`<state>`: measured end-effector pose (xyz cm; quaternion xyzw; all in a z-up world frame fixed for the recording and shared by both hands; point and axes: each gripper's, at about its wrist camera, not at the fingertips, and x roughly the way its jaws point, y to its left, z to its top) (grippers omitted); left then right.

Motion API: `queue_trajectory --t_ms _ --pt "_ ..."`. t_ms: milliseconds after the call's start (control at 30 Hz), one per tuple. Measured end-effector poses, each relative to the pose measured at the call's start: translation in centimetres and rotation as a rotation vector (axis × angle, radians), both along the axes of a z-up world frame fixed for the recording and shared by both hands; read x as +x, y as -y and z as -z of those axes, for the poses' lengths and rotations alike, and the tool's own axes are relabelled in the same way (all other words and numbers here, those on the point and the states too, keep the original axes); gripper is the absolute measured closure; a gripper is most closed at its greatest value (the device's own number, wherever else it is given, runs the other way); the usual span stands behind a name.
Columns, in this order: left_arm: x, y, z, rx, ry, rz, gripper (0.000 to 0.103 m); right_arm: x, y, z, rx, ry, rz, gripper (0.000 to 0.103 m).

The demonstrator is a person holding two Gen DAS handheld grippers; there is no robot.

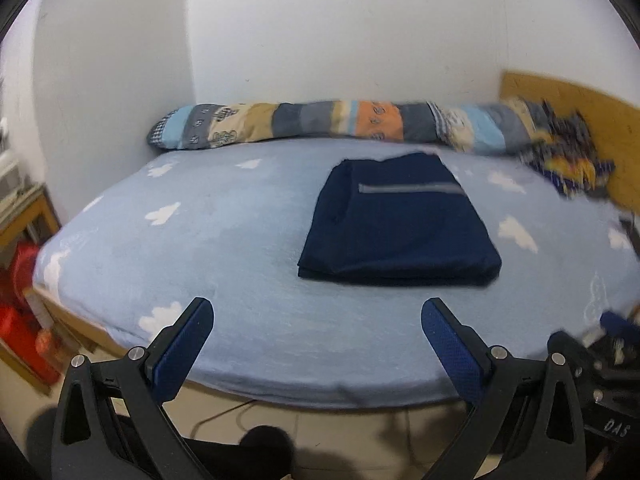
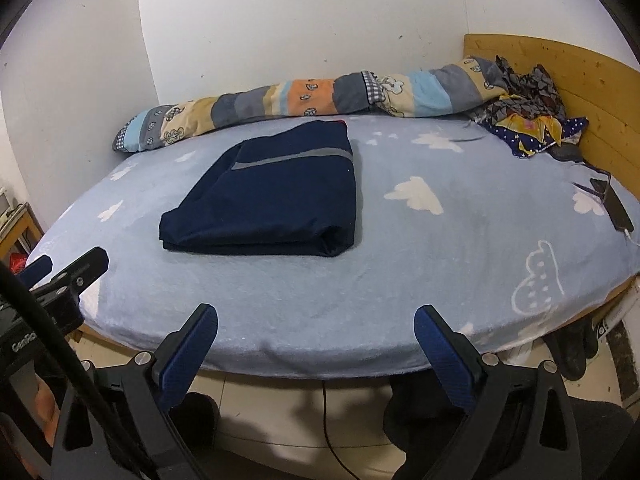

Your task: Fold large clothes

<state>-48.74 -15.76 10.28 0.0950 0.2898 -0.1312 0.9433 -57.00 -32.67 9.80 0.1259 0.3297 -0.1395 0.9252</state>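
A navy garment [image 1: 396,224] with a grey stripe lies folded into a neat rectangle on the light blue cloud-print bed sheet [image 1: 240,240]. The right wrist view has the same folded garment [image 2: 272,196] left of centre on the sheet [image 2: 440,264]. My left gripper [image 1: 316,306] hangs open over the bed's near edge, short of the garment, with nothing between its blue pads. My right gripper [image 2: 317,311] is likewise open and empty at the near edge. Each gripper also shows at the side of the other's view: the left gripper [image 2: 68,268] and the right gripper [image 1: 616,320].
A rolled patchwork quilt [image 2: 300,96] runs along the wall at the back. Crumpled patterned cloth [image 2: 528,120] lies by the wooden headboard [image 2: 592,92], with a dark phone on a cable [image 2: 618,210] nearby. Red items [image 1: 20,312] sit on the floor at left.
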Motion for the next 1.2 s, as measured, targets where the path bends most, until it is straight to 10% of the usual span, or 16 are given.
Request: queue_trajectory --t_ms 467,1200 --pt "0.0 -0.7 -0.3 0.022 -0.083 0.05 0.0 -0.2 -1.1 -0.4 -0.033 0.018 -0.014 0.002" --pt "-2.3 -1.0 -1.3 0.087 0.024 -0.004 0.0 -1.8 -2.9 -1.6 -0.127 0.083 -0.036 0.002"
